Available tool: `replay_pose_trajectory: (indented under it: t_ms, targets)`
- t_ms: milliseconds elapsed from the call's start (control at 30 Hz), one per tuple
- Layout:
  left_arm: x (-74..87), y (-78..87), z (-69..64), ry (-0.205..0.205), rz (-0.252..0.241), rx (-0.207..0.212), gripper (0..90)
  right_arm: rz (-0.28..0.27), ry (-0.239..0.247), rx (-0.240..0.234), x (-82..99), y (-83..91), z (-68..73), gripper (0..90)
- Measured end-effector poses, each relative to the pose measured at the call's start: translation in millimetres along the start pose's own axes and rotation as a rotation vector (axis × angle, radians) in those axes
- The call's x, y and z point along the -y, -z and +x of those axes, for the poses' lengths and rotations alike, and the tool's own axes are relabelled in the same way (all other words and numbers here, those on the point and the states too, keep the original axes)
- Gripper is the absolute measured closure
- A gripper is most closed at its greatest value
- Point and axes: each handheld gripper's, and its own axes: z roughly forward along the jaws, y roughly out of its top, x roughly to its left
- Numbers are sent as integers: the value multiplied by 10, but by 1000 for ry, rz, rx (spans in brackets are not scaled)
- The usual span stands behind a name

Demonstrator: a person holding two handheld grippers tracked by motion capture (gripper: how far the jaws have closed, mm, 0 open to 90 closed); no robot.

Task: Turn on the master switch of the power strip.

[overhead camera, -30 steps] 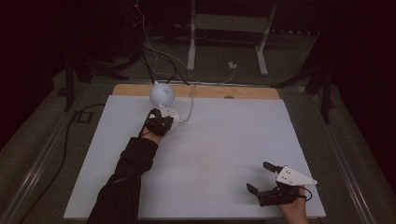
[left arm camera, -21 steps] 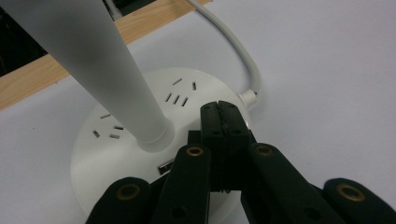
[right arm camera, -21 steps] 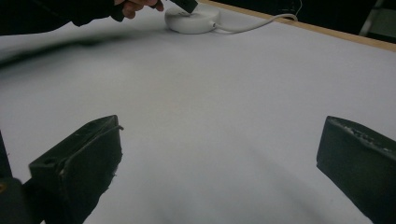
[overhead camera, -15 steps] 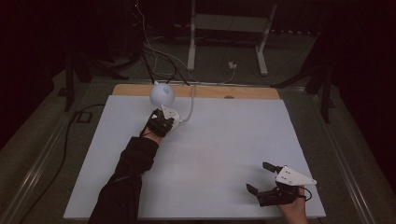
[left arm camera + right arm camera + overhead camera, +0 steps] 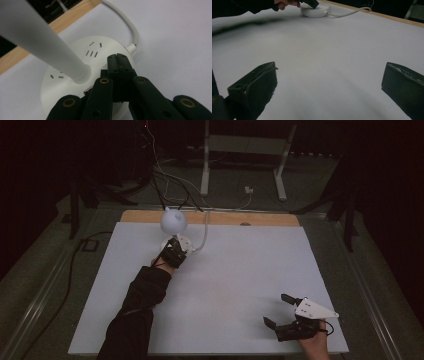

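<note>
Lamp base (image 5: 75,72) under left hand-held gripper (image 5: 117,61)

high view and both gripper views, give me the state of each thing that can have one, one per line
white desk lamp with round socket base: standing upright at the far side of the white board, sockets empty, not visibly lit
white power cable: attached to the base's edge, curving away off the table
left gripper: shut, tips pressed on top of the lamp base
right gripper: open, holding nothing, near the board's front right corner
</note>
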Motion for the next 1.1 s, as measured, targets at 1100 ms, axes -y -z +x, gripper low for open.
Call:
replay_pose_trajectory:
  t_ms: [1100]
  targets:
    - [-37,-27,-53,-138,34,-60,900,10,5,-2,5,4,10,0]
